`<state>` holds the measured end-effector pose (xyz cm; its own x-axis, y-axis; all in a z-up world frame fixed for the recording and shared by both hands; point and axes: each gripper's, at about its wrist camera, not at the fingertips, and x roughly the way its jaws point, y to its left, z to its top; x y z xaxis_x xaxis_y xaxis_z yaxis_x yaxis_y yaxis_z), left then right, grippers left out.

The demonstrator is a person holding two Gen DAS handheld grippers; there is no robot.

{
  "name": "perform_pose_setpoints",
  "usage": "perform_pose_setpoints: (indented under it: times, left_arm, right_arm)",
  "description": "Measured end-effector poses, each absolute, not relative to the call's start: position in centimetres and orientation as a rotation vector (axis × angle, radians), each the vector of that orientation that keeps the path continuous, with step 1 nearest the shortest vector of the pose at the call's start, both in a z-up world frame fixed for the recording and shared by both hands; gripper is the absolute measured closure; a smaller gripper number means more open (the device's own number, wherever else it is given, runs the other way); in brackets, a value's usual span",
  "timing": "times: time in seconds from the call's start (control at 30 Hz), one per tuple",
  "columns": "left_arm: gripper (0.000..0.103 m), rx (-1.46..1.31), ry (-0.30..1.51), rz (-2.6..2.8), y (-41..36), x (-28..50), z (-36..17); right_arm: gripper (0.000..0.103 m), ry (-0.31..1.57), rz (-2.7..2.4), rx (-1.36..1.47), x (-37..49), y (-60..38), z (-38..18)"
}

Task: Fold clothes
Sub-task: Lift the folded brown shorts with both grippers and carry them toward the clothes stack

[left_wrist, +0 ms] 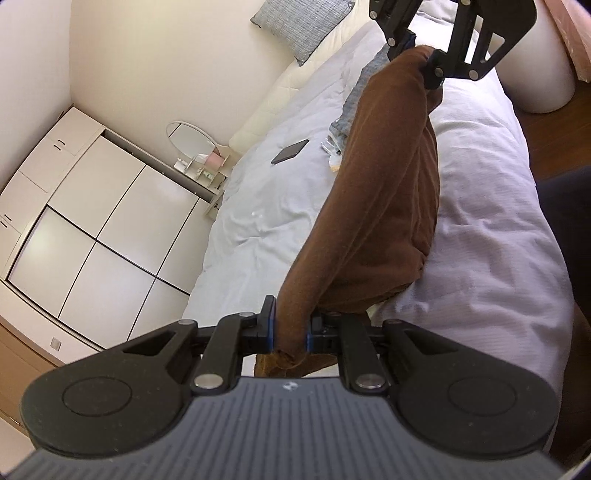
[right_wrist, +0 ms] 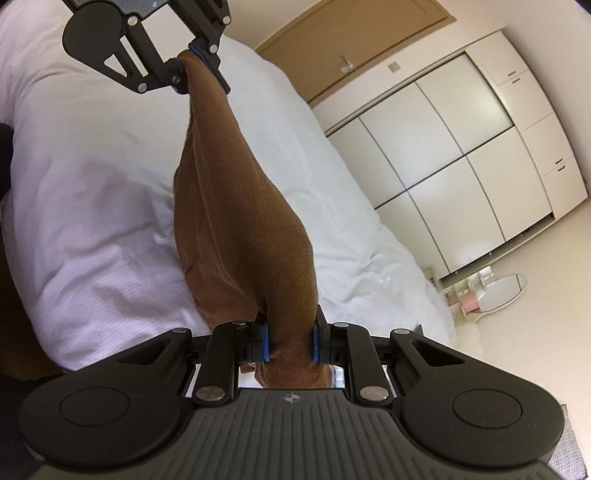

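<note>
The left hand-held gripper (left_wrist: pixel 290 332) is clamped on one end of a brown garment (left_wrist: pixel 384 192), its blue-padded fingers pressed against the bunched cloth. In the left wrist view the garment stretches away to the right hand-held gripper (left_wrist: pixel 417 55), which pinches the far end, and its sagging middle hangs over the bed (left_wrist: pixel 491 240) and looks to rest on the pale cover. A dark phone (left_wrist: pixel 290 151) lies on the bed beyond, a grey pillow (left_wrist: pixel 301 22) sits at the headboard, and a white wardrobe (left_wrist: pixel 92 221) fills the left side.

In the right wrist view the right hand-held gripper (right_wrist: pixel 290 341) is closed tightly on the brown garment (right_wrist: pixel 240 214), which runs up to the left hand-held gripper (right_wrist: pixel 201 62), also closed on it. The bed (right_wrist: pixel 92 184) lies beneath, the wardrobe (right_wrist: pixel 461 155) beyond, and an oval mirror (right_wrist: pixel 498 291) stands near the wall.
</note>
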<state>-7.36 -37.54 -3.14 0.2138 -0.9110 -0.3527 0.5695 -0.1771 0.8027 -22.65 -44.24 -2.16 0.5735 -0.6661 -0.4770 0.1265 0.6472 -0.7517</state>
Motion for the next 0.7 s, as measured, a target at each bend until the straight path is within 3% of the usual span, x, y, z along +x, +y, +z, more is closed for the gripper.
perform_pose_setpoints:
  times: [0.7]
  left_arm:
    - [0.091,1.089,-0.438,-1.4,-38.0,-7.3,-3.0]
  right_arm:
    - [0.085,0.875,-0.534,-0.725,-22.1,-43.8,-2.6]
